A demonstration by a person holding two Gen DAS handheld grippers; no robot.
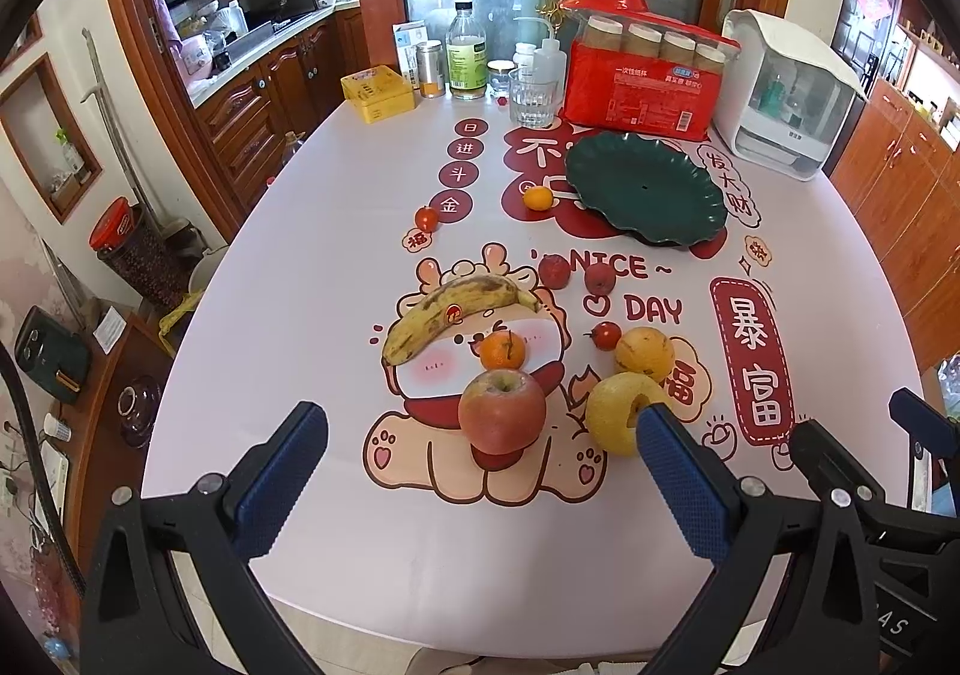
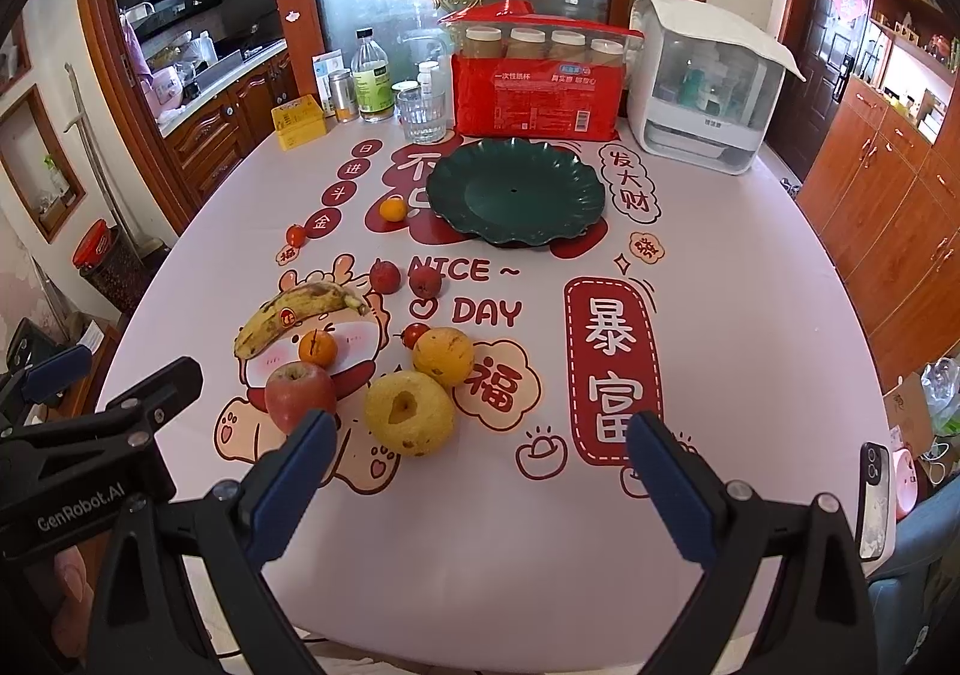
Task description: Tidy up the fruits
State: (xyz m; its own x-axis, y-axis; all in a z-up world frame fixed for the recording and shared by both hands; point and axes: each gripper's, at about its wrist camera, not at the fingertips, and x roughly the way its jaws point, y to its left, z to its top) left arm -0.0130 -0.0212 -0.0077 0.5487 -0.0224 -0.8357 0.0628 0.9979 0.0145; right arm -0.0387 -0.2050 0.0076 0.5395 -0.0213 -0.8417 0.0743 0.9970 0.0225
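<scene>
Pink printed tablecloth [image 1: 312, 267] – fruit scattered, green plate [image 2: 516, 192] empty, both hand-held grippers [image 1: 480, 438] [image 2: 477, 444] released – wooden kitchen cabinets [image 1: 252, 105] behind

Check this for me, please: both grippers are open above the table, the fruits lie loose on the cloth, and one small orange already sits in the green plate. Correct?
Not quite. The green plate holds nothing; the right wrist view shows the small orange on the cloth beside it. The rest stands.

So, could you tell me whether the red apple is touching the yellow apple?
Apart: the right wrist view shows tablecloth between the red apple and the yellow apple.
</scene>
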